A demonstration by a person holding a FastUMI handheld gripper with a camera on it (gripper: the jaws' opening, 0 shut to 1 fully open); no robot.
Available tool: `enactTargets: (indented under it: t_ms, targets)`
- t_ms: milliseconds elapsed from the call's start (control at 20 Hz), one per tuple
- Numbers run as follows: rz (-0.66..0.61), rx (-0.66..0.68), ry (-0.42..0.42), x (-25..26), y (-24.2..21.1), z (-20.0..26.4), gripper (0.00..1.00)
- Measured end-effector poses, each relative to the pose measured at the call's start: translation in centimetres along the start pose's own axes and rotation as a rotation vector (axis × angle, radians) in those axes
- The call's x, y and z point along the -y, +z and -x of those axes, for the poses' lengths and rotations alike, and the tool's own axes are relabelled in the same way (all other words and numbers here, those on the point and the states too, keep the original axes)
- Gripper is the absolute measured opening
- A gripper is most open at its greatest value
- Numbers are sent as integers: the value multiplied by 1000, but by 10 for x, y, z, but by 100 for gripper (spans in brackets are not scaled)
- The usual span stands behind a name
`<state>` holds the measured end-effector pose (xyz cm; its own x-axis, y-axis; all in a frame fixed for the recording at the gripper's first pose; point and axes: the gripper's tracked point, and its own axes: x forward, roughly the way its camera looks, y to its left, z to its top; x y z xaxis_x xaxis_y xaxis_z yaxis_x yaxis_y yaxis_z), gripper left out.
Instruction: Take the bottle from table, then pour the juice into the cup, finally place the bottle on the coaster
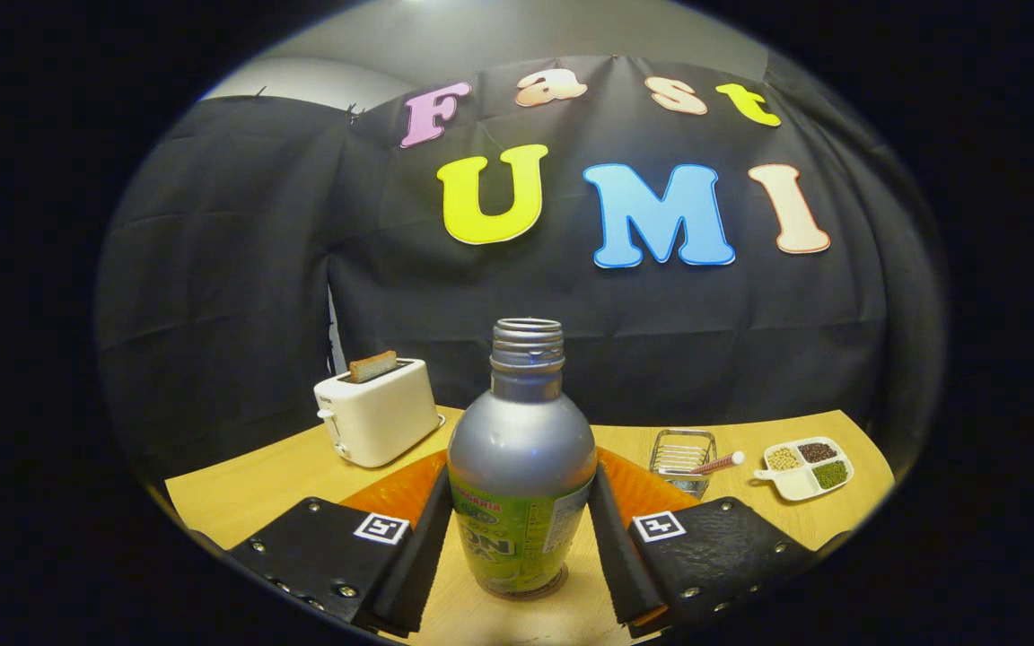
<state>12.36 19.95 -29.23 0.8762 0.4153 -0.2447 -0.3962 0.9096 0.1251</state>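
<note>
A silver bottle (pixel 521 449) with a green label and an uncapped threaded neck stands upright on the wooden table (pixel 275 480). It sits between my two fingers, about halfway along them. My gripper (pixel 520 516) is shut on the bottle: the left finger pad (pixel 432 538) and the right finger pad (pixel 609 538) both press against the label at its lower body. The bottle's base rests on the table.
A white toaster (pixel 380 420) with a slice of bread in it stands beyond the fingers at the left. At the right are a small wire basket (pixel 680 453) with a stick across it and a white divided dish (pixel 806 467) of grains, near the table's far edge.
</note>
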Motion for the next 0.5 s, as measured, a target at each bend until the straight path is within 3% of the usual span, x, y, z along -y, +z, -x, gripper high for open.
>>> enactTargets:
  t_ms: [500]
  targets:
    - [-2,-27,-46,5,-37,-21,76]
